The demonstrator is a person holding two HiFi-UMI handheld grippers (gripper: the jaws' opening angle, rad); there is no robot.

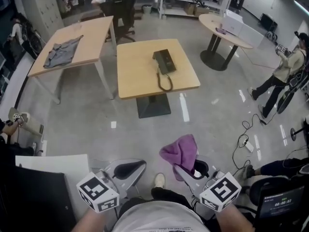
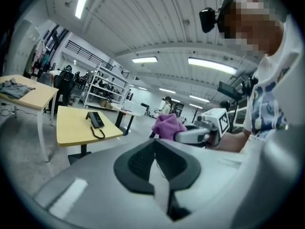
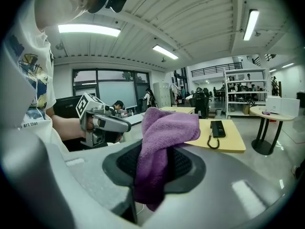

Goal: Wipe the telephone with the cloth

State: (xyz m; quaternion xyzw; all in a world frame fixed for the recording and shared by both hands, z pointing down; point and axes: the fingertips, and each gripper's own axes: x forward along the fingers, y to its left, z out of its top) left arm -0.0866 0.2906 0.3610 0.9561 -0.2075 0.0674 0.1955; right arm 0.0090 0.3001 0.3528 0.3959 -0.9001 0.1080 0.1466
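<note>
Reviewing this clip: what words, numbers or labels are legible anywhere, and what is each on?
"art than": print on the person's T-shirt, right gripper view; the rest is cut off.
"00:00:02": a likely reading of the dark screen at the head view's lower right; small, so unsure.
The left gripper and right gripper bear only square markers, no letters.
Any print on the telephone is too small to read.

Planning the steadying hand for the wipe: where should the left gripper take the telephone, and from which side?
Probably the telephone body, across its narrow width towards the far end, coming down from the left. It lies flat and long on the table, and its coiled cord loops off the near end, fouling that approach. The left gripper is shut; open first.
</note>
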